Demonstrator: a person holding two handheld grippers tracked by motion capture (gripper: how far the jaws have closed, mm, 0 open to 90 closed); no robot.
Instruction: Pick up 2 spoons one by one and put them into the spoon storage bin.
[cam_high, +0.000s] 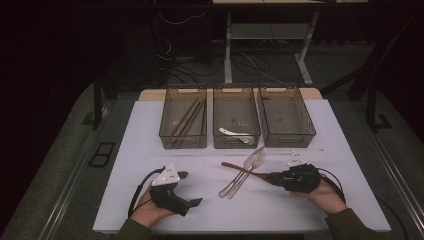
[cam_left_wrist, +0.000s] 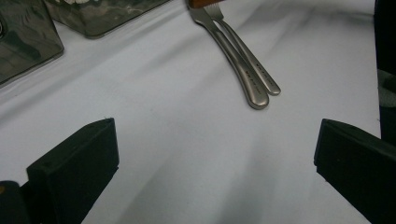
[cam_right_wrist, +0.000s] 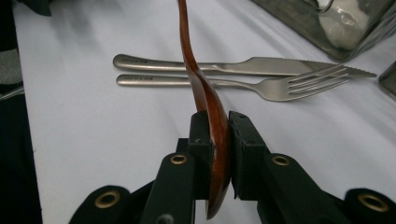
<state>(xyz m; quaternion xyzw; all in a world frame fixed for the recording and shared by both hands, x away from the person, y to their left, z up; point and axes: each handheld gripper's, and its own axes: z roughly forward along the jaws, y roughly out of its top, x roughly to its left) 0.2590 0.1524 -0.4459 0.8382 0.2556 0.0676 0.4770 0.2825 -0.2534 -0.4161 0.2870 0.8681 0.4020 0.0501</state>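
— What is seen of the room and the surface?

— A dark room is seen, with a white desk (cam_high: 150, 150) set on grey floor. Desk legs and cables are made out in the gloom beyond the far edge.

— How are the claws held near the front edge?

— The left gripper (cam_high: 187, 189) is held wide open above bare white surface near the front left corner; nothing is touched by its jaws. The right gripper (cam_high: 272, 178) is closed on a wooden spoon (cam_high: 240, 168), toward the front right. In the right gripper view the bowl of the spoon (cam_right_wrist: 215, 135) is seen clamped edge-on between the two jaws.

— Which way is the spoon pointed?

— Its long axis is laid roughly across the desk, the handle reaching away from the right gripper toward the left and slightly to the far side. The handle is passed over a steel knife (cam_high: 243, 170) and fork (cam_high: 247, 172), which lie side by side at the desk's middle, handles toward the front edge, tips toward the far right. Whether they are touched by the spoon cannot be told.

— And farther off?

— Three clear bins are ranged side by side along the far edge. Brown chopsticks (cam_high: 187, 120) are held in the left bin (cam_high: 166, 125), a white spoon (cam_high: 234, 134) in the middle bin (cam_high: 236, 107); the right bin (cam_high: 287, 115) looks bare. Open surface is left at the front middle and along both side edges.
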